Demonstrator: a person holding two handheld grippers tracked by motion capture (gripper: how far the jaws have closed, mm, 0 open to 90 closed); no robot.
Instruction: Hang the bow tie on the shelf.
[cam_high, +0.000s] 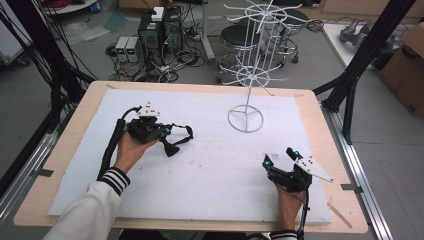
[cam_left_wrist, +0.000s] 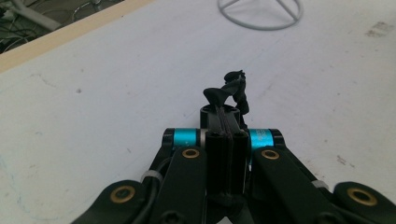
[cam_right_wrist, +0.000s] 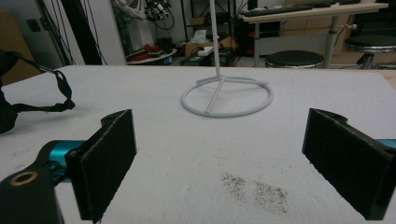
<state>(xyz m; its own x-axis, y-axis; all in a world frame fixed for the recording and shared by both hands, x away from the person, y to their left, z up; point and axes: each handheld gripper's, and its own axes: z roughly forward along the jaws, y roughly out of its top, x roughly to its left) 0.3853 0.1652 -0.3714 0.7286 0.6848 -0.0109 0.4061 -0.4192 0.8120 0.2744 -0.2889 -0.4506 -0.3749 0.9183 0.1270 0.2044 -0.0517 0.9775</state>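
Note:
My left gripper (cam_high: 162, 131) sits at the left of the white mat, shut on a black strap (cam_high: 179, 140) whose loop hangs out past the jaws to the right. In the left gripper view the two pads are pressed together on the strap (cam_left_wrist: 232, 88), which sticks up twisted beyond the tips of the left gripper (cam_left_wrist: 227, 140). A white wire rack (cam_high: 252, 60) stands on its ring base (cam_high: 245, 119) at the mat's far middle. Near the front right, my right gripper (cam_high: 279, 156) rests open with nothing between its pads (cam_right_wrist: 109, 158).
The white mat (cam_high: 210, 170) covers a wooden table (cam_high: 75, 115). The right gripper view has the ring base (cam_right_wrist: 227, 95) ahead and the strap (cam_right_wrist: 46, 105) far left. Dark specks (cam_right_wrist: 257, 189) mark the mat. Stools, computers and cables stand on the floor beyond the table.

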